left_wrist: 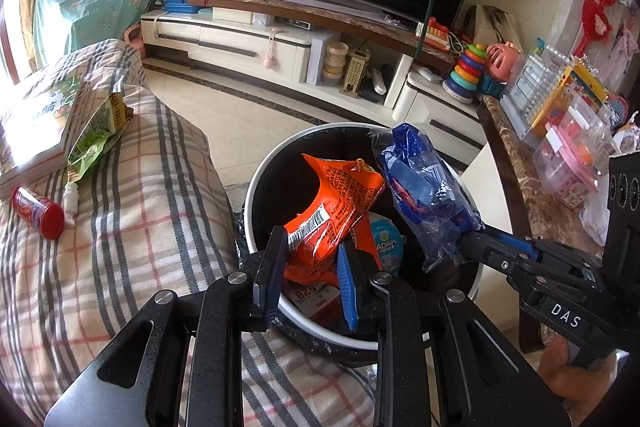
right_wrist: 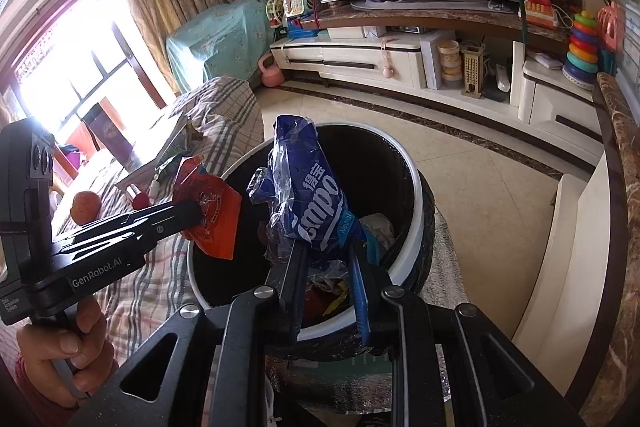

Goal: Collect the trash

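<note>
A round trash bin (left_wrist: 260,171) with a white rim and black liner stands on the floor by the couch, with trash inside. My left gripper (left_wrist: 316,247) is shut on an orange snack bag (left_wrist: 336,203), held over the bin's mouth. From the right, my right gripper (left_wrist: 464,239) is shut on a blue tissue wrapper (left_wrist: 424,187), also above the bin. In the right wrist view the blue wrapper (right_wrist: 316,203) sits between the right gripper's (right_wrist: 324,259) fingers, over the bin (right_wrist: 412,227). The left gripper (right_wrist: 196,215) holds the orange bag (right_wrist: 216,223) at the bin's left rim.
On the plaid couch cover (left_wrist: 132,227) lie a green snack bag (left_wrist: 96,143), a red canister (left_wrist: 38,213), a small white bottle (left_wrist: 71,197) and a large book (left_wrist: 40,111). A marble-topped table (left_wrist: 536,195) with toys stands right. A TV stand (left_wrist: 280,39) lies beyond.
</note>
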Action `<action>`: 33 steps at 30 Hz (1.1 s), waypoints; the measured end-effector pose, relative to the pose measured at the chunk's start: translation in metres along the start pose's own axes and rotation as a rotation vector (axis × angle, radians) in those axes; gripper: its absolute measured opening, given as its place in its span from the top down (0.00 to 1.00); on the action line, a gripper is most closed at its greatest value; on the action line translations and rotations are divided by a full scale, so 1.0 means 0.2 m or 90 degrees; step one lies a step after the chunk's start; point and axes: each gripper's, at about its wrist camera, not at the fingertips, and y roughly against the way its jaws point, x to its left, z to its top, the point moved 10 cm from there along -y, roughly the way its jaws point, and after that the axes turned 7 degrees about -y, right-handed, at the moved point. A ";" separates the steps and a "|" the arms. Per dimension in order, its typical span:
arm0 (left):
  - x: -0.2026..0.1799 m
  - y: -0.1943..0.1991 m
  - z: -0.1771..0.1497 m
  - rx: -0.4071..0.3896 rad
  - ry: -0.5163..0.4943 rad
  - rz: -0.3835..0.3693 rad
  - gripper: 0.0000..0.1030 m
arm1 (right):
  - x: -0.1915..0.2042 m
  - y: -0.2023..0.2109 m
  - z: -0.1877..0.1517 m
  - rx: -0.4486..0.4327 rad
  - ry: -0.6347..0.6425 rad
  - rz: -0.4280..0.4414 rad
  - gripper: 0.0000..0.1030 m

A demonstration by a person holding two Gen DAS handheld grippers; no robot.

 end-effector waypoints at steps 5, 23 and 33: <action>-0.01 -0.02 0.00 0.005 -0.004 0.005 0.78 | -0.01 -0.01 0.02 0.007 0.001 -0.003 0.78; 0.05 0.04 -0.05 -0.001 0.015 0.024 0.35 | -0.02 0.06 0.05 -0.028 -0.024 0.017 0.41; 0.14 0.28 -0.24 -0.041 0.074 0.034 0.19 | 0.07 0.20 -0.05 -0.077 -0.077 0.068 0.05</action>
